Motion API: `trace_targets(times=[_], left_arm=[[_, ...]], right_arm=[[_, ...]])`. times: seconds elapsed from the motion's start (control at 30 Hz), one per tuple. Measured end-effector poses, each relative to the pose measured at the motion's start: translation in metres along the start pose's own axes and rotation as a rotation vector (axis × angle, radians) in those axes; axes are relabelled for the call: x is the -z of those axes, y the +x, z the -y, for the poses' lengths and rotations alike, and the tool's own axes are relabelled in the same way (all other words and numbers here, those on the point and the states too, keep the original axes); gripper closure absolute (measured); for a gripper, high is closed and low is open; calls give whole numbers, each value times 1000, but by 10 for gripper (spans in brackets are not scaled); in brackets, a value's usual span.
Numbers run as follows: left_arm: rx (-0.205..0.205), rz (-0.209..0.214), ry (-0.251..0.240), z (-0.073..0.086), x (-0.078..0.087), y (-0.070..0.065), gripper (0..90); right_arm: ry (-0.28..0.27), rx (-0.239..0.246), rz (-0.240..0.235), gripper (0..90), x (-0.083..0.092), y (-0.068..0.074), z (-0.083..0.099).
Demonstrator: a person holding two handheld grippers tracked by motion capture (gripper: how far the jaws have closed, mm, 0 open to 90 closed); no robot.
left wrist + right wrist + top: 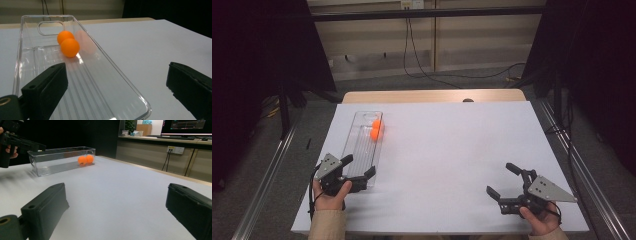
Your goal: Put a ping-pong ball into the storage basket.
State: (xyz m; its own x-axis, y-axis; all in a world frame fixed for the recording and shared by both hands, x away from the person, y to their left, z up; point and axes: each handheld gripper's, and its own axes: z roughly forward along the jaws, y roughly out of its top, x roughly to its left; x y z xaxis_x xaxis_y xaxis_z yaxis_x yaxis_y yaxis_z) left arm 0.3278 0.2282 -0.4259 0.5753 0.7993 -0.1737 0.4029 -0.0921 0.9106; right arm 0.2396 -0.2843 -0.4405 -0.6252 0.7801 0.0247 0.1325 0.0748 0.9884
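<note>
Here, balls: two orange balls point(376, 130) touching, at the far end of the tray.
Tray: clear plastic tray point(354, 159) on the table's point(452, 165) left side.
Left gripper point(360, 172): jaws wide, at the tray's near end.
Right gripper point(502, 180): jaws wide, near right, empty.

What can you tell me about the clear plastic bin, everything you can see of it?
The clear plastic bin is a long, narrow, open-topped box of transparent plastic with rounded corners, a ribbed floor and a handle cutout in its far end wall. It sits flat on the white table, on its left side, running lengthwise away from the person. Two orange balls rest inside near the far end, touching each other. The left gripper is open at its near end, one jaw over the bin.
</note>
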Motion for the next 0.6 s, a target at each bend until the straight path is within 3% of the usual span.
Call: trace_targets(times=[0.6], left_arm=[[-36, 7, 10, 8, -2, -5, 39]], right_arm=[[-1, 2, 0, 28, 0, 0, 0]])
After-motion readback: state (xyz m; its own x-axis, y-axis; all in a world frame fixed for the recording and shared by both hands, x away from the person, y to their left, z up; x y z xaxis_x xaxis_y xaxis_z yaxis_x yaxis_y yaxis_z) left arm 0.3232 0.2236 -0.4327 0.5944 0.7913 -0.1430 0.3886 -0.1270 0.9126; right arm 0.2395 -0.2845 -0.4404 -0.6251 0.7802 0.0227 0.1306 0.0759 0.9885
